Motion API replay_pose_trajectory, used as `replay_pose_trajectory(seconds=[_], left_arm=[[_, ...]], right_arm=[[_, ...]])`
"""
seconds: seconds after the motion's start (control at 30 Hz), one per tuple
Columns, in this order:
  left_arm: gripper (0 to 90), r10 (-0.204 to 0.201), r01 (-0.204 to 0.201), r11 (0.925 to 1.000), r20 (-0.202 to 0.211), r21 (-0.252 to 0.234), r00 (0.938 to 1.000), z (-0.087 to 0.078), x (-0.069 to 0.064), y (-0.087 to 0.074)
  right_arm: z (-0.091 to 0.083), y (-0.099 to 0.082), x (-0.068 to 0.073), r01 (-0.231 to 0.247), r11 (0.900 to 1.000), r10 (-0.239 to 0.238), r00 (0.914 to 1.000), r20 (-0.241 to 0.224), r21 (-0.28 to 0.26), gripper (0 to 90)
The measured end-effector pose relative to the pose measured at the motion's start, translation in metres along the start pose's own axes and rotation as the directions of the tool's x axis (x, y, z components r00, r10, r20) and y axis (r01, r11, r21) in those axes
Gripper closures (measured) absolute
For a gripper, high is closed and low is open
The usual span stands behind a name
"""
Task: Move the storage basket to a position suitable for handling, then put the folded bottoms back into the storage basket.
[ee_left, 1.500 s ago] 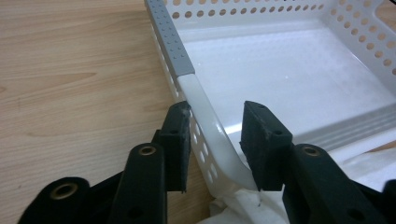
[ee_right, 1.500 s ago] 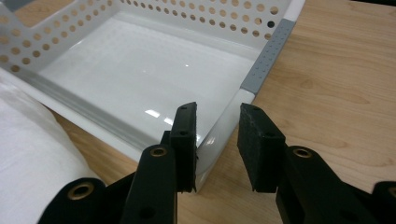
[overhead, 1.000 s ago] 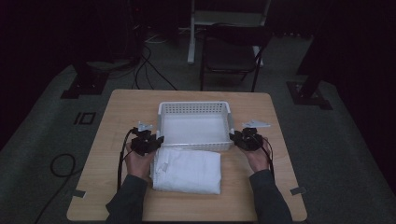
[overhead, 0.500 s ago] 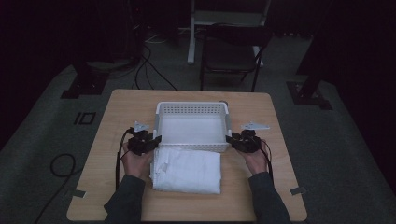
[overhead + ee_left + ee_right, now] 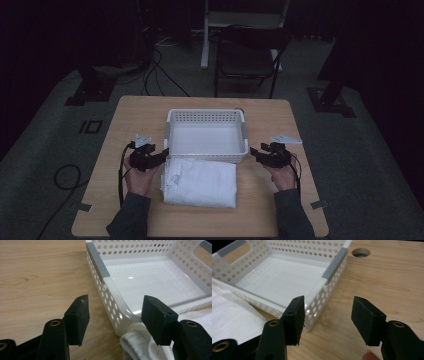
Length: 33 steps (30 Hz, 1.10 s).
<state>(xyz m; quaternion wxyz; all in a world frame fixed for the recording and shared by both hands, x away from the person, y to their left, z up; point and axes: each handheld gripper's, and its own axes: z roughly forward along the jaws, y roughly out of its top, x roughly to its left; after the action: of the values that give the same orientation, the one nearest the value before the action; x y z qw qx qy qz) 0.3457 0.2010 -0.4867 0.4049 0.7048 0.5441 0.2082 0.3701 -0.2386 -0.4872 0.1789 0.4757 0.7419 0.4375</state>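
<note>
A white perforated basket (image 5: 206,116) stands empty mid-table, with a folded white cloth (image 5: 200,182) lying against its near side. My left gripper (image 5: 163,153) sits at the basket's near left corner. In the left gripper view its jaws (image 5: 117,315) have just been opening. They straddle the basket's corner rim (image 5: 113,293) without pressing it, and the cloth (image 5: 140,345) bunches below. My right gripper (image 5: 255,152) is at the near right corner. Its jaws (image 5: 327,317) have just been opening too, over bare wood, with the basket's corner (image 5: 322,297) beside the left pad (image 5: 295,317).
The wooden table (image 5: 295,200) has a round cable hole (image 5: 361,252) beyond the basket's far right corner. A dark chair (image 5: 250,55) stands behind the table. Cables trail over the floor at the left (image 5: 65,175).
Both hands stay at the basket's near corners. The basket and the cloth lie where they were.
</note>
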Motion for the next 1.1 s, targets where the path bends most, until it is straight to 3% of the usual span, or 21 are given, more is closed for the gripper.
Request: replay_pose_trajectory(seconds=[0.13, 0.4, 0.57, 0.63, 0.87, 1.1], left_arm=[[37.8, 0.000, 0.000, 1.0000, 0.006, -0.007, 1.0000, -0.004, -0.001, -0.001], [35.3, -0.003, 0.004, 0.9999, 0.019, -0.014, 0.9998, -0.014, -0.003, -0.007], [31.3, -0.006, 0.006, 1.0000, 0.051, -0.001, 0.9987, -0.021, -0.006, -0.016], [28.3, 0.002, -0.002, 1.0000, 0.040, 0.003, 0.9992, -0.023, -0.008, -0.018], [16.6, 0.010, -0.011, 0.9995, 0.043, 0.029, 0.9990, -0.023, -0.014, -0.023], [13.1, 0.005, -0.010, 0.9985, 0.095, 0.054, 0.9954, -0.016, -0.024, -0.029]], right_arm=[[-0.004, -0.002, -0.004, -0.029, 0.9995, 0.029, 0.9996, 0.008, -0.011, 44.8], [-0.015, -0.002, -0.001, -0.034, 0.9992, 0.034, 0.9993, -0.016, -0.021, 39.3], [-0.020, -0.002, 0.004, -0.027, 0.9996, 0.026, 0.9988, -0.041, -0.013, 36.7], [-0.021, -0.003, 0.006, -0.017, 0.9998, 0.016, 0.9988, -0.045, -0.012, 36.6], [-0.026, -0.007, 0.013, -0.009, 0.9999, 0.008, 0.9980, -0.062, -0.006, 36.1], [-0.026, -0.014, 0.019, 0.000, 0.9999, 0.001, 0.9969, -0.079, 0.013, 35.4]])
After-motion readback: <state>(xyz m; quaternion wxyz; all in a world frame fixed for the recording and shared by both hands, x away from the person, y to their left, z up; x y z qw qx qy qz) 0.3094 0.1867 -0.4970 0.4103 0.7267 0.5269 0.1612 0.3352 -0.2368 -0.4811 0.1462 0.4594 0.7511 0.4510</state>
